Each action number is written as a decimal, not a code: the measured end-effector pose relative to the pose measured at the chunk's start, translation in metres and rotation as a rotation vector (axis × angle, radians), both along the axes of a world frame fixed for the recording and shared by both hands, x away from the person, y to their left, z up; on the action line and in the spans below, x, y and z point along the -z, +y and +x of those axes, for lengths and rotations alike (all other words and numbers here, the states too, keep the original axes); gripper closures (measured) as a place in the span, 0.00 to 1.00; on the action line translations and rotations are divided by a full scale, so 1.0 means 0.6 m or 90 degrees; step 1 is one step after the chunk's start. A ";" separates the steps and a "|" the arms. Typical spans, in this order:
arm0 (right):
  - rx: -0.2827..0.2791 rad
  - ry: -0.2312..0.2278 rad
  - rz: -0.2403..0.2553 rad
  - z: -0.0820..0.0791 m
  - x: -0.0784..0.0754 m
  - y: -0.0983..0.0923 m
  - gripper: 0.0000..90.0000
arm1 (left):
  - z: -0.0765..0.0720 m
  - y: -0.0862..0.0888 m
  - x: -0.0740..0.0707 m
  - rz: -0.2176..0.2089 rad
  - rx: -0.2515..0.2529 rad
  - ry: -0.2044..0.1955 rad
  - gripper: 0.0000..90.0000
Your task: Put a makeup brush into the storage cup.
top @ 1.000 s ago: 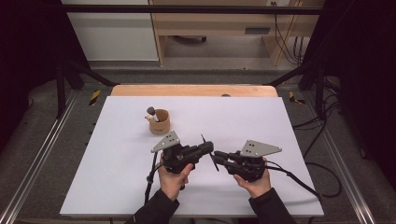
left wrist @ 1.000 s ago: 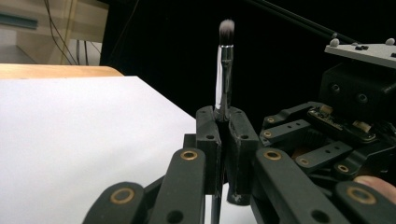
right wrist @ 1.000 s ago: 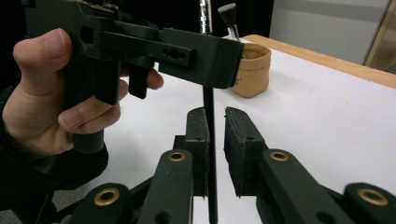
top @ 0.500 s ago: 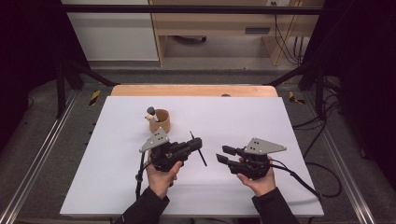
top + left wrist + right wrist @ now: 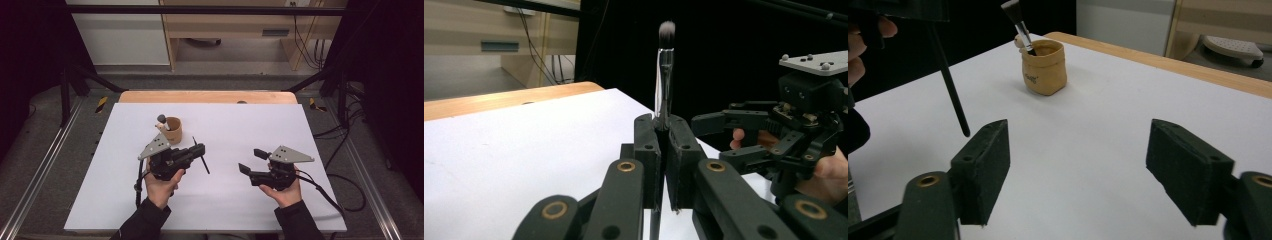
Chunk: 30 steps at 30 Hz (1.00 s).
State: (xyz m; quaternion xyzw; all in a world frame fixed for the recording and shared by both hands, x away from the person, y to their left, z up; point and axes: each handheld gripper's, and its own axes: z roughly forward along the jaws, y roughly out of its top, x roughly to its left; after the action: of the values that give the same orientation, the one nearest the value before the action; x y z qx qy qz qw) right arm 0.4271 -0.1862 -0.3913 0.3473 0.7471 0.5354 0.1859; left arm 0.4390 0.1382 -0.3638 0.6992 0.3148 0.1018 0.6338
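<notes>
My left gripper (image 5: 199, 150) is shut on a thin black makeup brush (image 5: 201, 157), held crosswise above the white table. In the left gripper view the brush (image 5: 664, 75) stands up between the closed jaws, bristles on top. My right gripper (image 5: 250, 160) hovers to the right, apart from the brush. Its jaws have just been opening and nothing is between them (image 5: 1085, 167). A tan cup (image 5: 173, 130) stands behind the left gripper with another brush (image 5: 161, 120) leaning in it. In the right gripper view the cup (image 5: 1044, 67) is ahead and the held brush's handle (image 5: 950, 92) hangs at left.
The white table top (image 5: 280, 125) has a wooden strip (image 5: 205, 96) along its far edge. Metal rails (image 5: 45, 165) run along both sides, and cables (image 5: 345, 190) lie at the right. Cabinets stand beyond the table.
The two grippers were close together around the brush. The right jaws have opened and let it go; the left gripper has carried the brush left and a little up.
</notes>
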 end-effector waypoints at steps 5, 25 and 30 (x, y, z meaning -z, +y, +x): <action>0.029 -0.005 0.002 0.002 0.003 -0.011 0.20 | 0.003 0.010 -0.005 0.013 -0.007 -0.003 0.95; 0.070 0.018 -0.025 0.000 0.017 -0.040 0.09 | 0.031 0.036 -0.038 0.055 -0.052 -0.023 0.95; 0.077 0.022 -0.031 -0.001 0.021 -0.049 0.09 | 0.045 0.041 -0.043 0.065 -0.062 -0.022 0.95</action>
State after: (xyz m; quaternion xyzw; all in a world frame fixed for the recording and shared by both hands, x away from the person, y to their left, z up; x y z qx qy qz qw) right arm 0.4262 -0.2157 -0.4037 0.3964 0.7408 0.4987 0.2131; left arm 0.4658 0.1628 -0.3382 0.7126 0.3321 0.1604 0.5968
